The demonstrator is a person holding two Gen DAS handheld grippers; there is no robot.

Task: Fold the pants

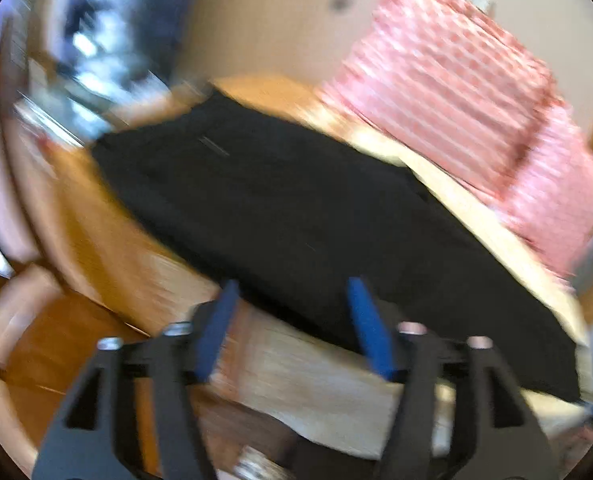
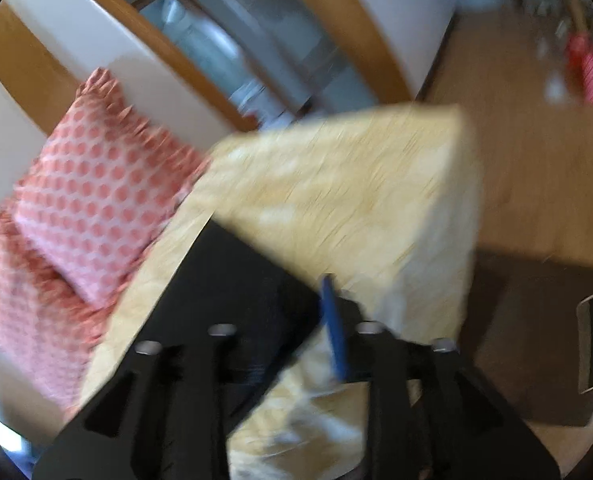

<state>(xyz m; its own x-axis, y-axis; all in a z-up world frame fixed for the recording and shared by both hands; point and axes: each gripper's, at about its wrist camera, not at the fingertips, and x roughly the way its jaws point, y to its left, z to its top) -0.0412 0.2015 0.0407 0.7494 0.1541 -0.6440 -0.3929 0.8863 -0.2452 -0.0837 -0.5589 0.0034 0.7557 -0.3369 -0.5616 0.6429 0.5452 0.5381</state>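
Observation:
Black pants (image 1: 280,208) lie flat on a cream-yellow bed cover (image 1: 328,392). In the left wrist view my left gripper (image 1: 292,320) is open and empty, its blue pads (image 1: 216,328) spread at the near edge of the pants. In the right wrist view the pants (image 2: 232,280) lie under my right gripper (image 2: 280,328). Only its right blue pad (image 2: 334,328) shows clearly; the left finger blends into the black cloth. Both views are motion-blurred.
Pink polka-dot pillows (image 1: 456,88) (image 2: 88,200) lie at the head of the bed. The bed's corner (image 2: 456,168) drops to a wooden floor (image 2: 536,152). A dark mat (image 2: 536,340) lies on the floor. Wooden furniture (image 1: 76,240) stands left of the bed.

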